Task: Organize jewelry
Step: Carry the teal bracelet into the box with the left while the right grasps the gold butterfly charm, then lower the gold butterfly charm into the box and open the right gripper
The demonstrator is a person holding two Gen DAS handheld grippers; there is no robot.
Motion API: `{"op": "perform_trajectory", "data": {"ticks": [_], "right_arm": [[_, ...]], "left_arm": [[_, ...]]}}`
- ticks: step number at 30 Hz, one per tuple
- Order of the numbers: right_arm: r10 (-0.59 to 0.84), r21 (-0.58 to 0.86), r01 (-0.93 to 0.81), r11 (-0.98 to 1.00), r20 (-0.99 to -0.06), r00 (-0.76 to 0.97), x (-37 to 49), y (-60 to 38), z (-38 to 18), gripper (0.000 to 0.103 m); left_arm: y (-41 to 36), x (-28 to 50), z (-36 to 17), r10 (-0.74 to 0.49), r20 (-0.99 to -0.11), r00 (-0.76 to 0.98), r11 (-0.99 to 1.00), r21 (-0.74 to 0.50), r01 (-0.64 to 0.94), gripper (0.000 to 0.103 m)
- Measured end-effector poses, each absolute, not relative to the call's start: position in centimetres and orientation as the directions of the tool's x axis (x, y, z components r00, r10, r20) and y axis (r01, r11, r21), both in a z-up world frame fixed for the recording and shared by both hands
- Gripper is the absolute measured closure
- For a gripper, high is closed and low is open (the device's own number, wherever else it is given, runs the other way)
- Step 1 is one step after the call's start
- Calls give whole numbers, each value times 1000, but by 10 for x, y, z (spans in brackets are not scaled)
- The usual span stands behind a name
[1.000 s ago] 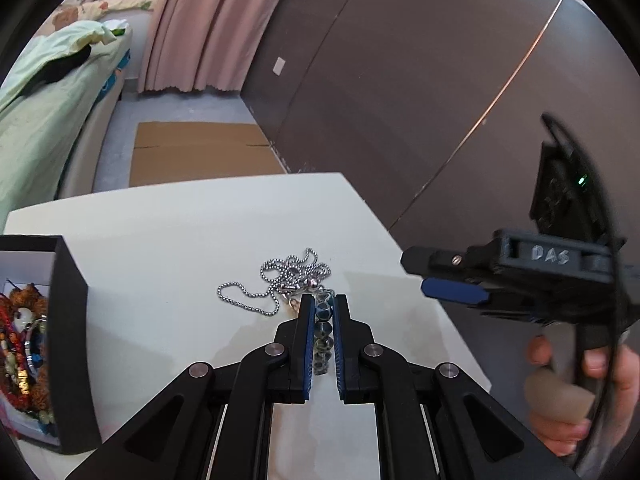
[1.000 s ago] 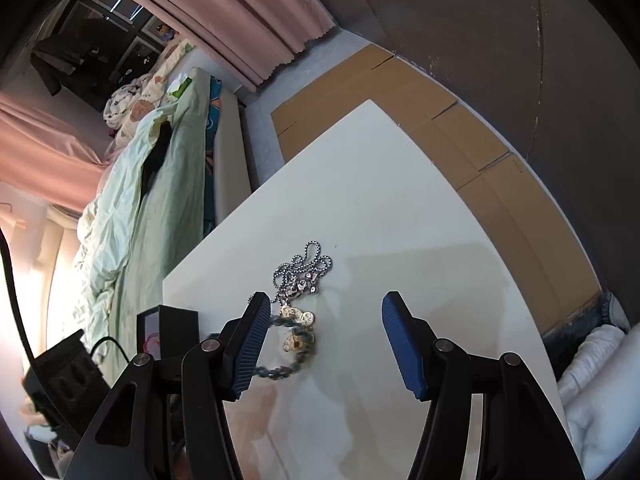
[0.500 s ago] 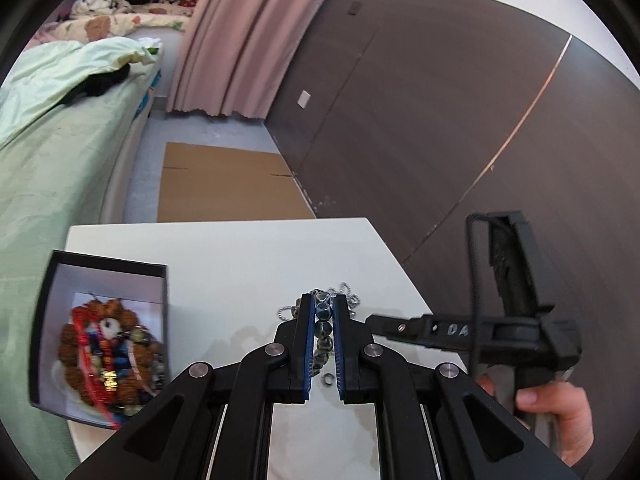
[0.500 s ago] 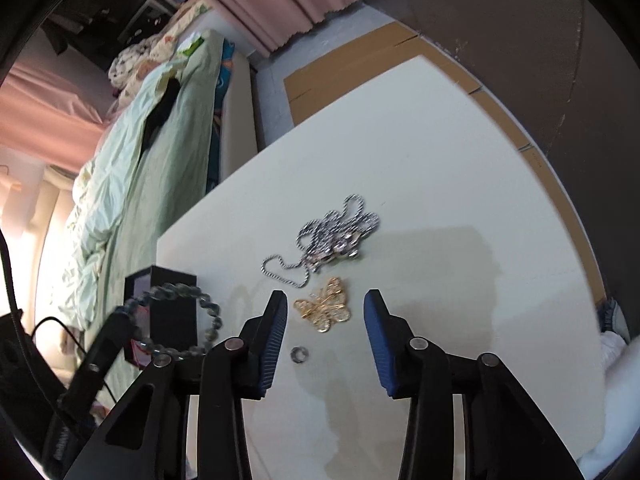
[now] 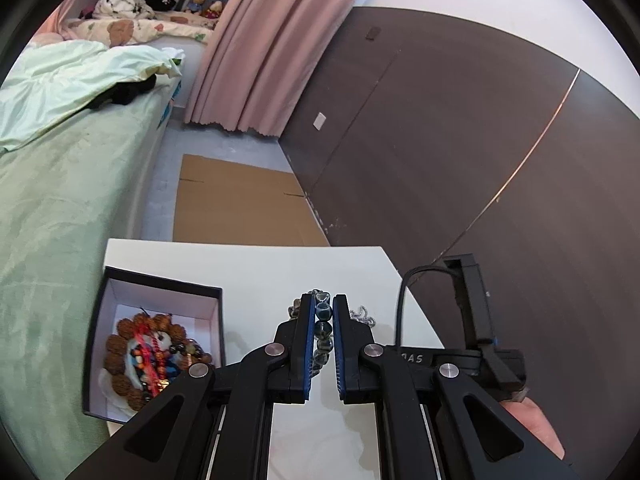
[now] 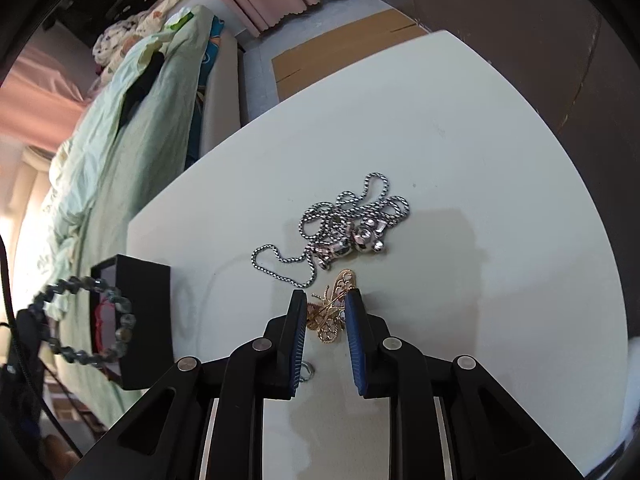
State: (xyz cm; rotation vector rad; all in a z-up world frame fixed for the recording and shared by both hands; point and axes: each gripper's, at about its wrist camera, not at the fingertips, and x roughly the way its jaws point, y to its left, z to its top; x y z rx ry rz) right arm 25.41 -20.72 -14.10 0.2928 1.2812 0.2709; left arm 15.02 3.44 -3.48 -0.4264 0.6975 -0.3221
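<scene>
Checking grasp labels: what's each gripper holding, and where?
Left gripper: bead bracelet, pinched across its strand. Right gripper: jaws straddle the gold butterfly brooch; closure cannot be told.

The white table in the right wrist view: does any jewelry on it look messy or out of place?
Yes. The silver ball-chain necklace lies in a tangled heap on the white table instead of stretched out, and a small silver ring lies loose by itself near the right gripper, apart from the black jewelry box.

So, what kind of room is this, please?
Most likely a bedroom in a home. A bed with a pale green cover stands beside the white table, soft toys sit at its far end, and a pink curtain hangs by the dark wall panels.
</scene>
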Motion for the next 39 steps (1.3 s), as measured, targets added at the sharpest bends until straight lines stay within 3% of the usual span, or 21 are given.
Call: {"op": "perform_trajectory", "data": {"ticks": [5, 9, 18, 30, 31, 33, 34, 35, 39], "right_arm": [[308, 298, -77, 951, -911, 276, 258, -192, -138, 82], [292, 267, -123, 956, -914, 281, 256, -181, -136, 100], [347, 307, -167, 937, -876, 334, 242, -181, -111, 101], [534, 454, -282, 845, -741, 408, 215, -153, -70, 100], [548, 462, -296, 836, -730, 408, 212, -148, -68, 100], [565, 470, -316, 824, -715, 410, 209, -139, -64, 100], [576, 477, -326, 816, -707, 411, 208, -133, -62, 100], [584, 481, -333, 811, -701, 410, 208, -128, -61, 100], [618, 511, -349, 785, -678, 398, 205, -110, -60, 100]], "left_arm": [[43, 145, -31, -402, -543, 737, 873, -471, 129, 95], [55, 142, -32, -381, -545, 747, 875, -473, 102, 95], [87, 133, -28, -335, -540, 772, 872, -487, 37, 95], [107, 133, -44, -246, -669, 701, 893, -437, -104, 92], [109, 131, -43, -227, -674, 703, 899, -423, -115, 88], [113, 127, -43, -214, -676, 705, 901, -415, -125, 64], [117, 125, -43, -212, -674, 708, 899, -419, -130, 38], [120, 122, -43, -209, -667, 715, 893, -428, -138, 21], [133, 115, -41, -188, -663, 724, 884, -436, -169, 19]]}}
